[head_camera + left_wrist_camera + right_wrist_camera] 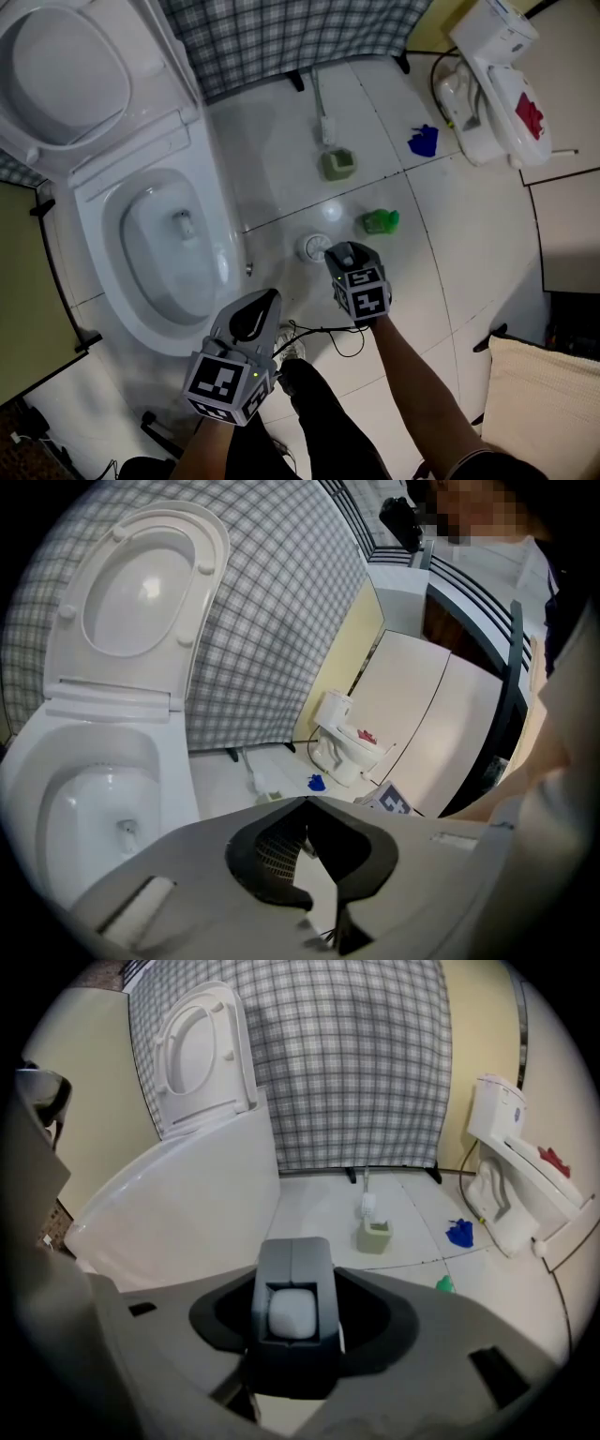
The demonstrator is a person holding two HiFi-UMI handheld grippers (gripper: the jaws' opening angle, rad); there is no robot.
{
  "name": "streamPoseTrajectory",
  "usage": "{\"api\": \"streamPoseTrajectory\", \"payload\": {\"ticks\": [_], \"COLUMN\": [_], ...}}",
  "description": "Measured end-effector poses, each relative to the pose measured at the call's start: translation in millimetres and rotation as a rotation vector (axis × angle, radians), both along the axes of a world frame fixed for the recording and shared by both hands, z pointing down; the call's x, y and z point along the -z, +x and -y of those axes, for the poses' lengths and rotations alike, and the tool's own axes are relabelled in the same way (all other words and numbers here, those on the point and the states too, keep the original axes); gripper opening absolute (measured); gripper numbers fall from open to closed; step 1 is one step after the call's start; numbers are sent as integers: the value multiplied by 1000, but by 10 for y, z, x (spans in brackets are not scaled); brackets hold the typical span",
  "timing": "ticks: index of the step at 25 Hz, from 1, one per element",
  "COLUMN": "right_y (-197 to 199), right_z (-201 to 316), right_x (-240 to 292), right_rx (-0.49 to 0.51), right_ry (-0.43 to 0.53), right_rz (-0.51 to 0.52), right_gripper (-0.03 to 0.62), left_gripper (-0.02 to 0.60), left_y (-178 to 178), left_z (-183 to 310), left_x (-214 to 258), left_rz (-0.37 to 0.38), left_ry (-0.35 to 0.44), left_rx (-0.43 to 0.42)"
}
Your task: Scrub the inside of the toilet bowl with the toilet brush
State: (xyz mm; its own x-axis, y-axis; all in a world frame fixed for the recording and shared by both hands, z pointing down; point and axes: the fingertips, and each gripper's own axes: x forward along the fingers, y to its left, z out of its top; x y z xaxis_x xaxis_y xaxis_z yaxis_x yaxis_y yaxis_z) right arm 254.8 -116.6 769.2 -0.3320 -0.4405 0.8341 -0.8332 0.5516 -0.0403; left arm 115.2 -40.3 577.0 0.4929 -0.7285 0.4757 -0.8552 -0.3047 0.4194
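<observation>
The toilet (96, 251) is white, the curtain (281, 37) grey-checked, the floor (281, 141) pale-tiled.

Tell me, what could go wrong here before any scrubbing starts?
1. The brush stands in a holder that sits loose on the floor. A slanted pull might tip the holder or drag it along.
2. A green thing lies close to the right gripper's way to the holder and may get knocked.
3. A loose cable lies underfoot and might snag.

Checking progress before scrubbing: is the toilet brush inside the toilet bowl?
No, the toilet brush stands in its holder on the floor, outside the toilet.
</observation>
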Motion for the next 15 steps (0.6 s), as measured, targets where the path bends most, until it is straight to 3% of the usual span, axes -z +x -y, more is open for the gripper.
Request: {"api": "streamPoseTrajectory", "payload": {"ticks": [5, 15], "right_y": [49, -324], "right_z": [-110, -223], "right_x": [727, 3017], "right_rx": [1, 21], "right_ry": [46, 245], "right_rz": [36, 179], "right_gripper": [229, 227], "left_gripper": [-12, -12], "left_y": [-65, -489], "left_z": [-82, -267], "left_x": [330, 1503], "left_rz": [5, 17], "left_ry": [8, 66], "left_rx": [18, 86]}}
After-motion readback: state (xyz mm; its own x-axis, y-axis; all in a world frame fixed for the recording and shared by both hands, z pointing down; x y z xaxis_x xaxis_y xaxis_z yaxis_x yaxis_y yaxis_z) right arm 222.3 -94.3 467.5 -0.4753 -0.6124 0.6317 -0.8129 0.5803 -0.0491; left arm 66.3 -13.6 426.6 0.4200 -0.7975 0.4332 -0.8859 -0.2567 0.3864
